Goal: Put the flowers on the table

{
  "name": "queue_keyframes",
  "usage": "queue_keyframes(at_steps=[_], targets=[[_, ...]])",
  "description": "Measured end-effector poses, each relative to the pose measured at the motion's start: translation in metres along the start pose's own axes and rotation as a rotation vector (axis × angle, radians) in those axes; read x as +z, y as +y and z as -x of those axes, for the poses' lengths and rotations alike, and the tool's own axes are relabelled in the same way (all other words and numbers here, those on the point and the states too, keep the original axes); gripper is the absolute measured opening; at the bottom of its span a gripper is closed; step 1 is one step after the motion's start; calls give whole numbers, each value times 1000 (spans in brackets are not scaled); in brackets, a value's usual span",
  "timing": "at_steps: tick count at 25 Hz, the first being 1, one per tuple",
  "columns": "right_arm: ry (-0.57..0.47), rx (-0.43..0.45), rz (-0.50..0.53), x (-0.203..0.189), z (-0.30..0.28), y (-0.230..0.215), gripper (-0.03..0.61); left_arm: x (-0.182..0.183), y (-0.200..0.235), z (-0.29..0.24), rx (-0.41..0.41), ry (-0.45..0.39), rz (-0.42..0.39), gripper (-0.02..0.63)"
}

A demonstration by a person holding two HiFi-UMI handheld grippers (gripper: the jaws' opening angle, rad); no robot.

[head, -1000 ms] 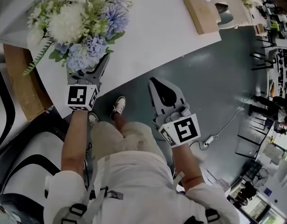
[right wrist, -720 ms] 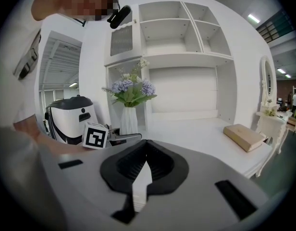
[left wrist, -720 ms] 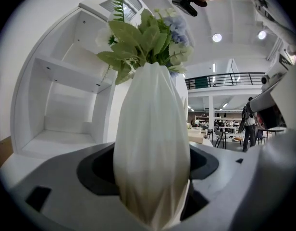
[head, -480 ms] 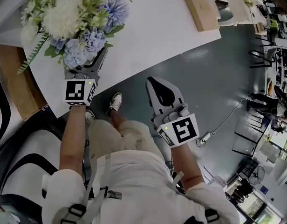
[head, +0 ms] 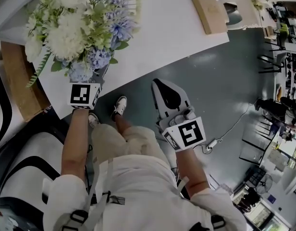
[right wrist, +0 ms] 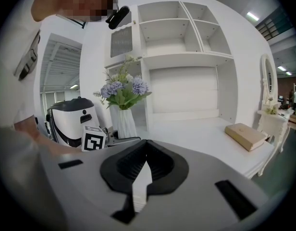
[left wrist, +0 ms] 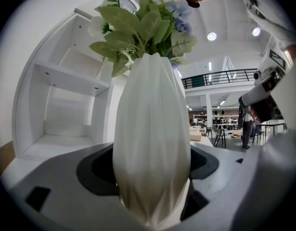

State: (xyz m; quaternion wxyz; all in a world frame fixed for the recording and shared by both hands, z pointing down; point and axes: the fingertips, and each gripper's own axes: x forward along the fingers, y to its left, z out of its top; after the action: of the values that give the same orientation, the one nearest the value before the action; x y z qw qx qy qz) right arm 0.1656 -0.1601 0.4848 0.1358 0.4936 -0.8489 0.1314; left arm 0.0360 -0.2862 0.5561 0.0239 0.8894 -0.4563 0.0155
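Okay, gripping the white ribbed vase (left wrist: 150, 138) low on its body with the left hand-held gripper (head: 96, 75), jaws spread wide and pressed against both of its sides. Carrying the flowers (head: 80, 28) upright in it: white and blue blooms with green leaves, hanging over the near left end of the desk (head: 167, 37). Can't tell whether the vase's base touches the desk top or sits just above it. Holding the right hand-held gripper (head: 163, 89) clenched on nothing, jaws together, out over the grey floor (head: 225, 90), near the desk's edge and well apart from the vase. Also seeing a tan wooden block (head: 210, 14) lying at the far right end of the desk, and white open shelves (right wrist: 186, 57) standing behind it. Spotting a white shoe (head: 120, 106) on the floor between the two grippers.
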Motion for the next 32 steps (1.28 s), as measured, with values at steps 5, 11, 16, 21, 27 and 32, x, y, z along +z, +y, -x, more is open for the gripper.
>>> queue_keyframes(at_steps=[5, 11, 16, 21, 27, 32], targets=[[3, -12, -3, 0, 1, -5, 9, -1, 1, -4, 0, 2, -5, 390], [4, -16, -2, 8, 1, -5, 9, 2, 4, -5, -1, 12, -42, 390], [1, -11, -1, 9, 1, -3, 9, 3, 6, -3, 8, 1, -45, 390], [4, -12, -5, 7, 3, -4, 9, 4, 7, -3, 14, 2, -8, 391], [-4, -21, -7, 9, 5, -4, 9, 3, 12, 3, 34, 13, 12, 465], [-21, -17, -9, 13, 8, 3, 9, 4, 6, 13, 24, 29, 3, 471]])
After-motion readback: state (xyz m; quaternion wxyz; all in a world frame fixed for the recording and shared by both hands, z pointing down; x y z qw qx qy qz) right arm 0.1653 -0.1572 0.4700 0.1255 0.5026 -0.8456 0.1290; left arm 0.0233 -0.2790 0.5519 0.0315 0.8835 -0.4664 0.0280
